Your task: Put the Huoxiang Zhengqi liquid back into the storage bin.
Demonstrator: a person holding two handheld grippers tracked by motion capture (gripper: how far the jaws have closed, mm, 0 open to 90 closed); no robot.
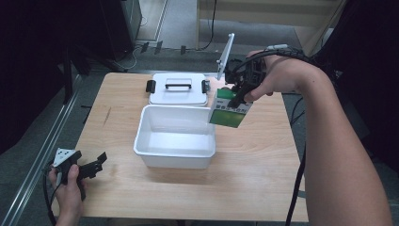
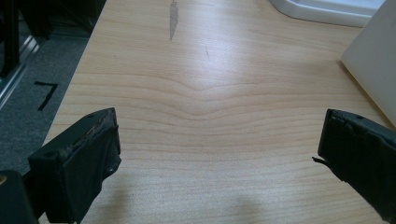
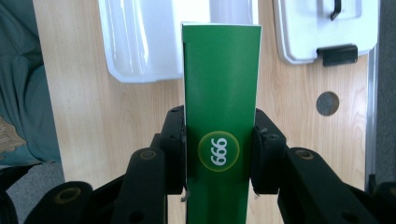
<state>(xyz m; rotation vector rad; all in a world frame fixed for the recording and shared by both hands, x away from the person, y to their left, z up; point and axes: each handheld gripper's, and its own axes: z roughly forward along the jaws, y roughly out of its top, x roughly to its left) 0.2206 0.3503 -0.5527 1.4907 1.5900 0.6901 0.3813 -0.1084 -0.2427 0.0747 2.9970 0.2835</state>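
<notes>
Box, green and white, is pinched between the two jaws of the right tool and hangs clear of the surface, tilted, with its lower end past the jaw tips. In the right gripper view the box runs lengthwise straight out from the right tool; both pads press on its opposite narrow sides, level with a round yellow-ringed mark printed on the green face. Beyond the held end, in that view, lie the open white bin and, to one side of it, the white lid with black latches. In the high view the bin sits just below and beside the right tool, its near corner under the box; the lid lies flat on the surface just behind the bin. The left tool rests low at the near left corner of the surface, well apart from the bin, held in the left hand. Its jaws are spread wide with nothing between them; in the left gripper view the left tool faces bare wood, with a bin wall ahead on one side.
</notes>
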